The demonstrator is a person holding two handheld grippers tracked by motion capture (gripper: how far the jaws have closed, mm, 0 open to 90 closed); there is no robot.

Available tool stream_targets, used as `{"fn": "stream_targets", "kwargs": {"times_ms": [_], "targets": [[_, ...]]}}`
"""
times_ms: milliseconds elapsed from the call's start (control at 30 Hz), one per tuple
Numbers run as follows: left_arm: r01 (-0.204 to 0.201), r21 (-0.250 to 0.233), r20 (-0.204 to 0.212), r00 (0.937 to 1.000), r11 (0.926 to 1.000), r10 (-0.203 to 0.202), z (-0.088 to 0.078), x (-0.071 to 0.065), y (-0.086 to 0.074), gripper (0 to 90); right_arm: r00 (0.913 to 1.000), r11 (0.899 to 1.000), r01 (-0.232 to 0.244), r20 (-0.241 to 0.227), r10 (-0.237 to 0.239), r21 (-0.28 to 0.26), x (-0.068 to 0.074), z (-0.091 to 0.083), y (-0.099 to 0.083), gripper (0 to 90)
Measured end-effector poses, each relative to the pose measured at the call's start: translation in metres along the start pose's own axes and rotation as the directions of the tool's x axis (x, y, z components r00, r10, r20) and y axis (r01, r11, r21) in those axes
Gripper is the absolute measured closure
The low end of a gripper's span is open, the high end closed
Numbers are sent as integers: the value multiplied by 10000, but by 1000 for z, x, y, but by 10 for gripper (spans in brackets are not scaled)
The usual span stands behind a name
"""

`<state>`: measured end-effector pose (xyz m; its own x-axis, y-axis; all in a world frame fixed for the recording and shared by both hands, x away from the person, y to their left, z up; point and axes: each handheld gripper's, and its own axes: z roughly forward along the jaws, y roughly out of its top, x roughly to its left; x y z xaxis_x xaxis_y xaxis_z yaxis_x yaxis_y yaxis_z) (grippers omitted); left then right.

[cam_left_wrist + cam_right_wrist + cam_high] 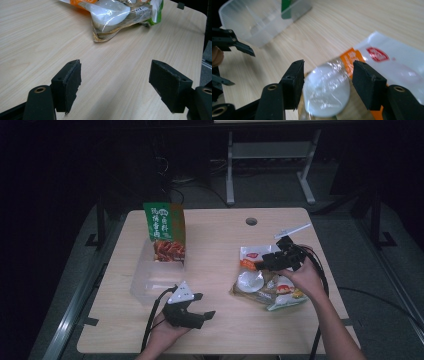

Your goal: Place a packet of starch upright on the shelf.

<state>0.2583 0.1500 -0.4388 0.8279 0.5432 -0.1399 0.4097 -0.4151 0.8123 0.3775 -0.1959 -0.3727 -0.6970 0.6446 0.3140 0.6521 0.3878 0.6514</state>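
Note:
A heap of snack packets (267, 290) lies on the right half of the wooden table (220, 240). My right gripper (261, 265) hovers over its left side, open. In the right gripper view a clear packet with a white round piece (327, 97) sits between the jaws of that gripper (327, 82), and I see no pad pressing on it. A white packet with a red logo (387, 57) lies just beyond. My left gripper (206, 305) rests near the front edge, open and empty (115, 85), facing the heap (117, 17).
A clear plastic box (150, 280) stands at the left with a green and red bag (165, 232) upright in its far end. A white strip (292, 230) lies by the right rear corner, near a cable hole (251, 221). Bare wood separates box and heap.

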Motion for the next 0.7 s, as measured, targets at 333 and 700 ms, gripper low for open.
{"fn": "stream_targets", "kwargs": {"times_ms": [333,700], "targets": [[-4,9,69,10000,10000,4,-1,0,0,273,9983,9991,-426,399,425,1,-13,-14,-22,418],[-100,128,59,9999,9999,99,1,-1,0,273,9904,9942,-1068,890,1057,80,-28,-20,-41,419]]}}
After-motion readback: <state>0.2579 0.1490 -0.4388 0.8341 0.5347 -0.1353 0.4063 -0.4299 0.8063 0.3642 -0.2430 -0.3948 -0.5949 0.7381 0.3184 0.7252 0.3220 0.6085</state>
